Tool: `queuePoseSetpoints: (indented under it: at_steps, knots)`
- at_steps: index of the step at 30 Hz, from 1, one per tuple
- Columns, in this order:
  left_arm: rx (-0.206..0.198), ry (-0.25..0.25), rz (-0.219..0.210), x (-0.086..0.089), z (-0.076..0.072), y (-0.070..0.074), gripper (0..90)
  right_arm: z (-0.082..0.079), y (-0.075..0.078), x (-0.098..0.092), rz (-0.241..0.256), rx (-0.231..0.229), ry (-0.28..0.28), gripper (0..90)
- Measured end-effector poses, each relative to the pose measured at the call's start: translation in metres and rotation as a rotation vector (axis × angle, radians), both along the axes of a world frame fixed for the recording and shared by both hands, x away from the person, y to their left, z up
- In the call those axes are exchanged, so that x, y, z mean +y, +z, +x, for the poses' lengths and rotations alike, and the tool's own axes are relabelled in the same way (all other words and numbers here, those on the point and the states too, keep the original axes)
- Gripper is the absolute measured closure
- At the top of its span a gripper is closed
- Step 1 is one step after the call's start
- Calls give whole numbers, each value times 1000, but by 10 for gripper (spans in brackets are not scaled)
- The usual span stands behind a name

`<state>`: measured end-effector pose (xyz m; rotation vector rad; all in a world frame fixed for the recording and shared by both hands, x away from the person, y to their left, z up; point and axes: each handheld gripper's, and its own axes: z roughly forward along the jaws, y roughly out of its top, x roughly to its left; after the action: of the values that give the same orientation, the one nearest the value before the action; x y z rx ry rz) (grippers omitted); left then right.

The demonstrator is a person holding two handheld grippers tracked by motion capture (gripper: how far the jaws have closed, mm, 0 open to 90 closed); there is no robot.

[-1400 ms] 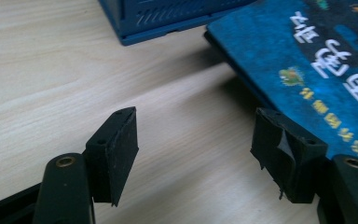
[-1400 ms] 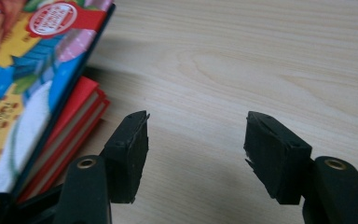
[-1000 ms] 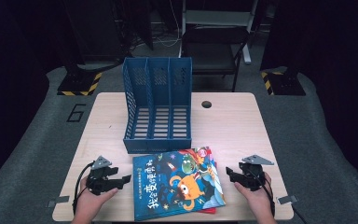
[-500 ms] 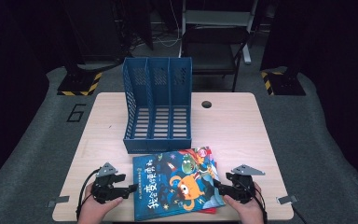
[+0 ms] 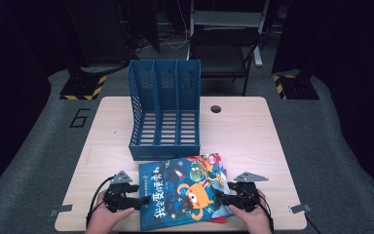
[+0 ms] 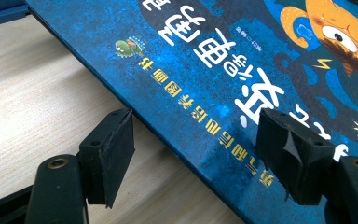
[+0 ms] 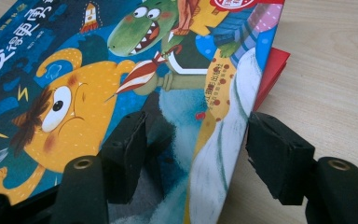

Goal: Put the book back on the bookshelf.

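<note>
Jaws of both grippers (left (image 6: 193,158), right (image 7: 196,154)) gape wide, each straddling an edge of the picture book (image 5: 185,190).

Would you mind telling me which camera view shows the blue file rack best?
The high view: the whole blue file rack stands behind the picture books, all three compartments visible. The left gripper view catches just a blue corner of it.

Glossy paper cover on the picture book (image 6: 223,70) is reflecting light; pale wood-grain table (image 6: 32,93) beside the left gripper (image 6: 196,154) is showing matt.
</note>
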<state>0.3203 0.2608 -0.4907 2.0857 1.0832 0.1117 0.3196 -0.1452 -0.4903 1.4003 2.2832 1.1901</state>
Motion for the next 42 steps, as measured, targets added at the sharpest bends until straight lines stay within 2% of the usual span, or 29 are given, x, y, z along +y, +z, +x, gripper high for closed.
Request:
queuePoseSetpoints:
  at_steps: [6,8,10,11,15,24,25,30,33,36,37,38,41,42]
  knots:
    - [12,18,-4,-1,1,1,290,-3,0,-2,12,12,-4,407]
    - [-3,12,4,-1,2,0,291,-3,0,-3,16,12,-3,414]
    - [15,31,-13,-1,3,0,293,-5,1,-4,22,22,-3,434]
    - [5,21,-4,0,5,0,293,-5,1,-4,26,27,-4,437]
    - [3,26,-11,1,10,0,294,-9,2,-3,17,33,0,435]
    - [-14,59,-40,1,22,-2,296,-11,3,-3,21,10,16,459]
    - [-1,60,-45,1,22,-2,296,-11,3,-3,20,2,18,459]
    - [-3,59,-47,2,20,-2,301,-11,3,-2,12,-4,22,458]
    - [20,45,-55,4,18,-3,300,-12,3,-2,8,-7,22,458]
    - [38,71,-75,7,15,-4,309,-14,3,-1,13,-6,29,461]
    - [23,70,-69,8,15,-4,309,-14,3,0,13,-10,37,461]
    - [40,71,-69,9,14,-3,308,-14,3,1,9,-8,45,461]
    - [32,90,-71,11,12,-3,306,-14,3,6,-9,-16,63,460]
    - [24,83,-60,13,13,-3,306,-14,4,7,-16,-18,68,460]
